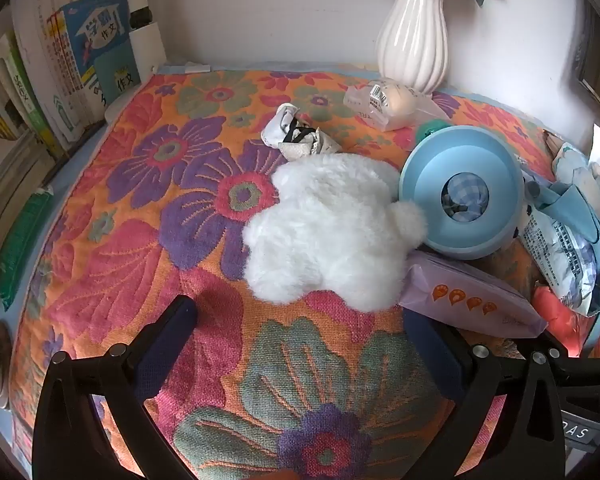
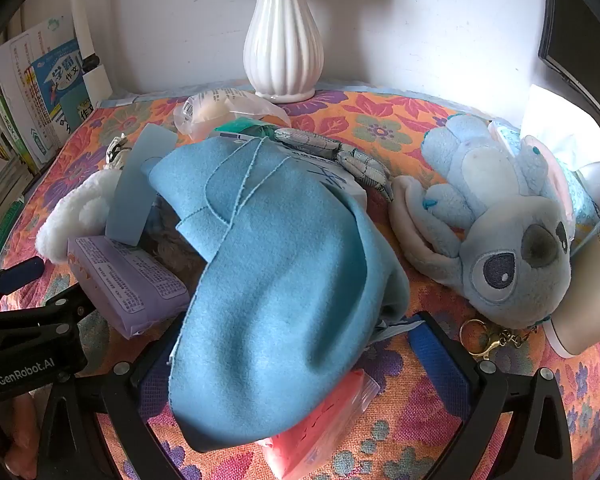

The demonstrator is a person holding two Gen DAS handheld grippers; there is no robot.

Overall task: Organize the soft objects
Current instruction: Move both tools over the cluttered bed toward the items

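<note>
A white fluffy plush [image 1: 332, 232] lies on the flowered cloth [image 1: 140, 240], just ahead of my left gripper [image 1: 304, 332], which stands wide open with only cloth between its fingers. The same plush [image 2: 76, 208] shows at the left in the right wrist view. A light blue felt cloth [image 2: 280, 280] drapes over a heap of packets and reaches down between the fingers of my right gripper [image 2: 296, 360]. Those jaws stand wide open, and the cloth's edge covers the left pad. A blue plush toy [image 2: 500, 240] with big eyes lies on its side at the right.
A round blue bowl [image 1: 460, 192], a purple tissue pack [image 1: 472, 300] and a small rolled cloth [image 1: 296, 132] crowd around the white plush. A white ribbed vase [image 2: 282, 40] stands at the back wall. Books [image 1: 60, 80] line the left edge. A pink packet [image 2: 324, 420] sticks out under the felt.
</note>
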